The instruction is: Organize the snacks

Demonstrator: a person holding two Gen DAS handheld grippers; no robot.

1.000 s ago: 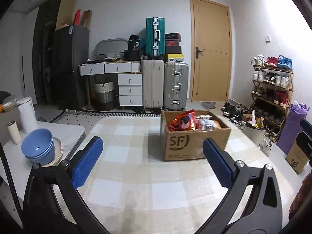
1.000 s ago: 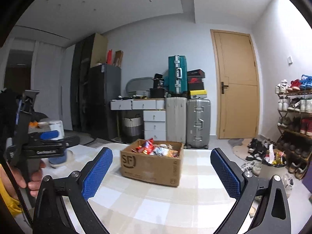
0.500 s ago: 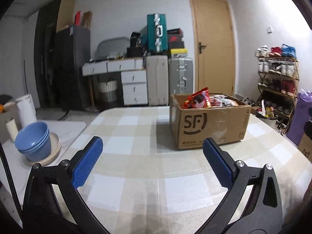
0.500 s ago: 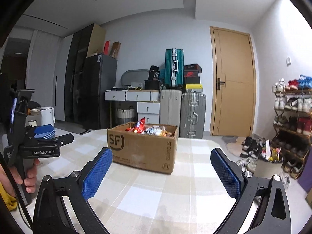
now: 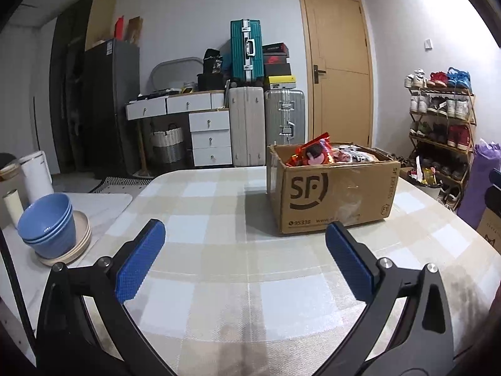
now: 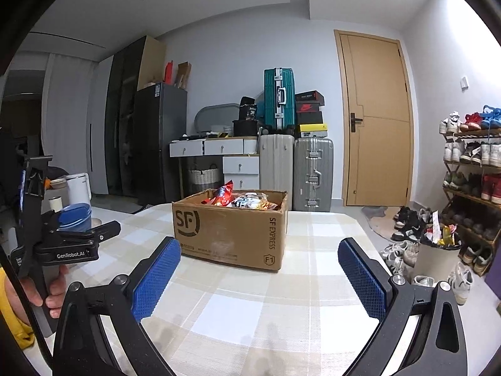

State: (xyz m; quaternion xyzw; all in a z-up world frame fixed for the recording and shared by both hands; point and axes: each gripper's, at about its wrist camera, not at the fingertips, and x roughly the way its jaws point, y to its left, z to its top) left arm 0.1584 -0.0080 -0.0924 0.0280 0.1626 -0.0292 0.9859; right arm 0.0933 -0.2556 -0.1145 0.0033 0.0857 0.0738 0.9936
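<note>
A brown cardboard box [image 5: 335,192] printed "SF" stands on the checked tablecloth [image 5: 219,206], filled with snack packets; a red packet [image 5: 313,153] sticks up at its left. In the right wrist view the same box [image 6: 230,228] sits ahead, with the red packet [image 6: 223,195] and several others inside. My left gripper [image 5: 244,255] is open and holds nothing, low over the cloth, short of the box. My right gripper [image 6: 258,274] is also open and holds nothing, just in front of the box. The left gripper's body [image 6: 62,244] shows at the left of the right wrist view, held by a hand [image 6: 37,291].
Stacked blue bowls [image 5: 47,225] on plates, a white jug [image 5: 36,177] and a small cup [image 5: 12,206] stand on a side table at the left. Suitcases [image 5: 266,125], drawers, a door and a shoe rack [image 5: 441,134] lie beyond. A bin [image 6: 436,252] stands right of the table.
Both grippers have dropped lower and come closer to the box, which now looks larger and is seen more from the side. Both remain open.
</note>
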